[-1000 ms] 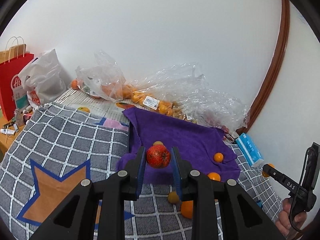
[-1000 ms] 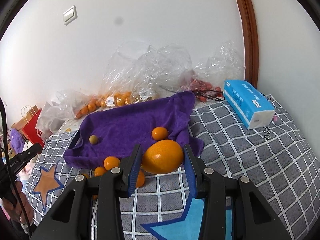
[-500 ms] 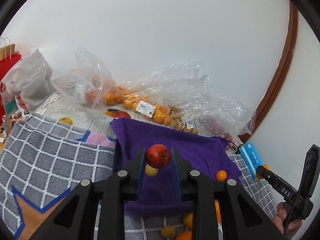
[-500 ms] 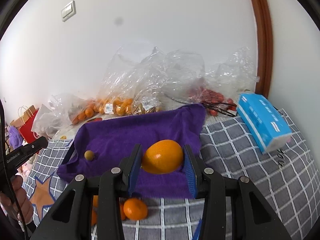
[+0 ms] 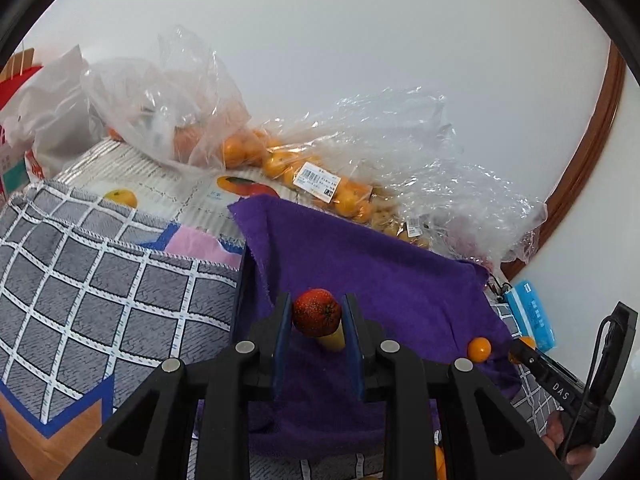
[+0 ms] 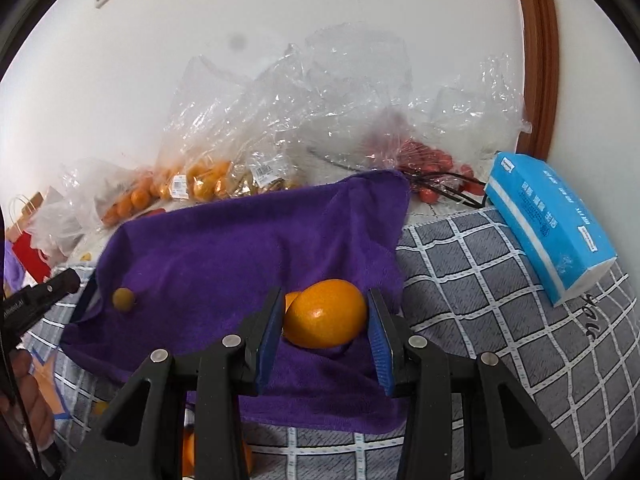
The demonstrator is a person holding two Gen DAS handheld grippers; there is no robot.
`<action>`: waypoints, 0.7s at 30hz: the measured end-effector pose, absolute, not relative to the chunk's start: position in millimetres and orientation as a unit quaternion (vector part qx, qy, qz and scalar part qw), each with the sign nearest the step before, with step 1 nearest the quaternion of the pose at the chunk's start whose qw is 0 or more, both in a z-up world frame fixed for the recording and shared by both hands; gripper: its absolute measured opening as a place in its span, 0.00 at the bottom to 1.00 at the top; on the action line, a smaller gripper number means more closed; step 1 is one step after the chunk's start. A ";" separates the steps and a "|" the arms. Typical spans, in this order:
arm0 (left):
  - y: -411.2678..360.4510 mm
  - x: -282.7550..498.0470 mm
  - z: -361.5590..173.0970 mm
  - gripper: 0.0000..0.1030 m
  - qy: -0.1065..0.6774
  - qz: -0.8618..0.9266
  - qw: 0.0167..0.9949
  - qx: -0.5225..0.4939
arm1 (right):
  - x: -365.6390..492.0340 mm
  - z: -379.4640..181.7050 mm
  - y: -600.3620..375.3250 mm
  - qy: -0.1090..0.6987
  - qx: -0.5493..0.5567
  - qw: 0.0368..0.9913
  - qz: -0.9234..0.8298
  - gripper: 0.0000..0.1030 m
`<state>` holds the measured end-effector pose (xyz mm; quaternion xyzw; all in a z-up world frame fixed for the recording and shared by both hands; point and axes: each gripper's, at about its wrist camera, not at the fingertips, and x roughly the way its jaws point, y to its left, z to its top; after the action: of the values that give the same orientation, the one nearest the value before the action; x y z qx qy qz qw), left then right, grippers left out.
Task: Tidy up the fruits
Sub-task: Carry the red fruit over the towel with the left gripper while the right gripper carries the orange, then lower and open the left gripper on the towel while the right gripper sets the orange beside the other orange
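Jaws grip fruit; clear bags [image 5: 280, 160] hold small oranges [image 5: 240, 152].

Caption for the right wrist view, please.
Right gripper clamps a large orange above the purple towel, with bagged fruit and a blue tissue pack behind.

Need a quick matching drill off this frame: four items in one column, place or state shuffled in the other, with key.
Things:
1. red fruit
2. large orange
3. blue tissue pack
4. small yellowish fruit

Places or states:
A. lying loose on the purple towel
B. held by the right gripper
C. on the grey checked blanket, beside the towel
D. held by the left gripper

Pairs: 1-D, 2-B, 3-C, 4-A
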<state>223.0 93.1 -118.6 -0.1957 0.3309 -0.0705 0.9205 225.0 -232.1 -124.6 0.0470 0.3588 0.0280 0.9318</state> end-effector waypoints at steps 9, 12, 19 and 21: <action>84.0 228.9 -128.6 0.23 0.352 -0.073 0.916 -0.180 | 230.9 -137.5 -234.9 0.368 0.052 0.928 0.028 0.40; 85.0 229.9 -131.0 0.23 0.357 -0.072 0.914 -0.180 | 232.2 -140.3 -232.0 0.375 0.057 0.924 0.041 0.40; 80.9 232.6 -135.0 0.23 0.367 -0.076 0.910 -0.176 | 234.2 -146.1 -226.9 0.386 0.045 0.920 0.041 0.40; 77.8 233.4 -136.1 0.23 0.370 -0.076 0.910 -0.170 | 234.6 -146.4 -227.0 0.386 0.044 0.920 0.041 0.40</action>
<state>233.4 77.8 -136.1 -0.1698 0.3703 -0.0762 0.9101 234.6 -227.0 -146.4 0.0442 0.3863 0.0414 0.9204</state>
